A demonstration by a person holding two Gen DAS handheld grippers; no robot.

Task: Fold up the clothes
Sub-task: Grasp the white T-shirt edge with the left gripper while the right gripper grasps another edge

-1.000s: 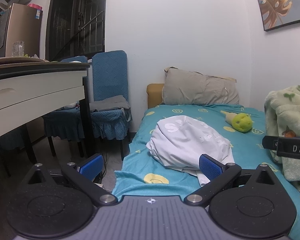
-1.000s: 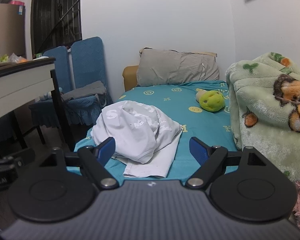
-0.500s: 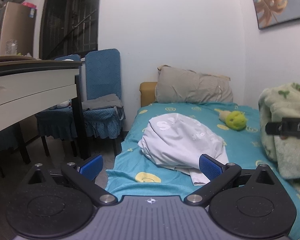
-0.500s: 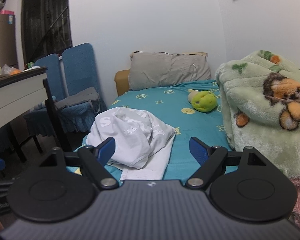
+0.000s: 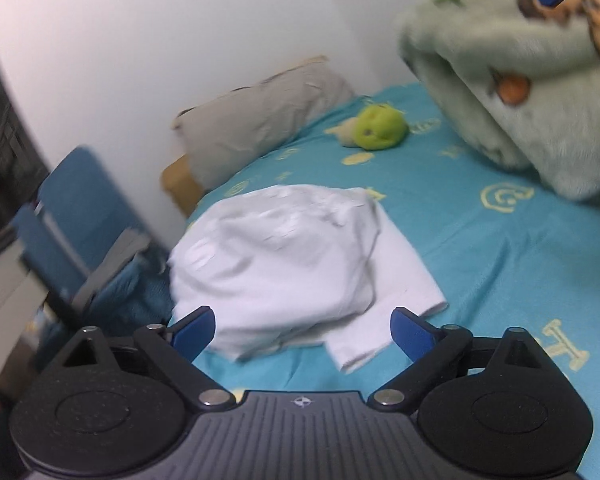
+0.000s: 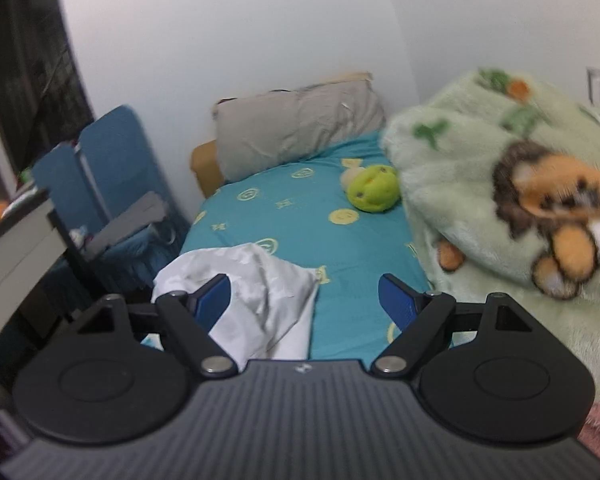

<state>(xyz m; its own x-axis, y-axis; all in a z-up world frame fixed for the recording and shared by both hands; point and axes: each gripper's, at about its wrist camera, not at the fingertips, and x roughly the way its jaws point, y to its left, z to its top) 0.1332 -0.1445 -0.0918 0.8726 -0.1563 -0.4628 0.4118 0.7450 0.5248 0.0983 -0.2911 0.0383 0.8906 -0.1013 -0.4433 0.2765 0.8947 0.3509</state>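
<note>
Both tools tilted down | left tool [image 5: 302, 328] closing, seemingly empty, over shirt [image 5: 276, 264]

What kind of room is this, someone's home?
Most likely a bedroom in a home. A bed with a teal patterned sheet fills the view, with a grey pillow at its head, a fleece cartoon blanket and a green plush toy on it.
</note>
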